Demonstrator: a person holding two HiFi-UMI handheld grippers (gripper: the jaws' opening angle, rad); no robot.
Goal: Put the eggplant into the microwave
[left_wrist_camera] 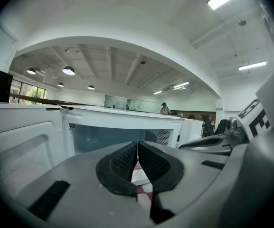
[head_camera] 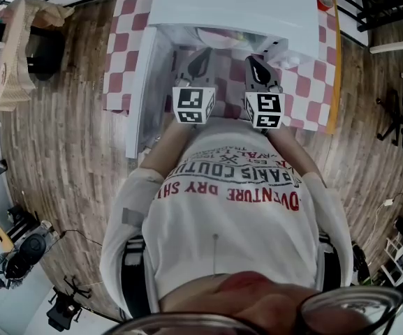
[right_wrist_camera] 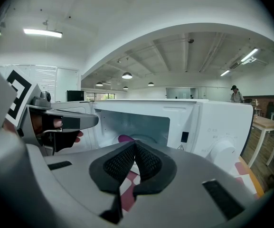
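Note:
The white microwave (head_camera: 236,2) stands on the checkered table with its door (head_camera: 140,89) swung open to the left. In the right gripper view a purple eggplant (right_wrist_camera: 125,138) lies inside the cavity on the turntable, only its top showing above my jaws. My left gripper (head_camera: 202,60) and right gripper (head_camera: 257,67) hover side by side just in front of the opening. The left gripper (left_wrist_camera: 137,146) is shut with nothing between its pads. The right gripper (right_wrist_camera: 135,146) also has its pads touching at the tips and holds nothing.
A red-and-white checkered cloth (head_camera: 306,82) covers the table. A wooden stand (head_camera: 12,54) is at the far left, and camera gear (head_camera: 26,250) lies on the wood floor. The microwave's dial panel (right_wrist_camera: 222,148) is on its right side. A person (left_wrist_camera: 164,109) stands far off.

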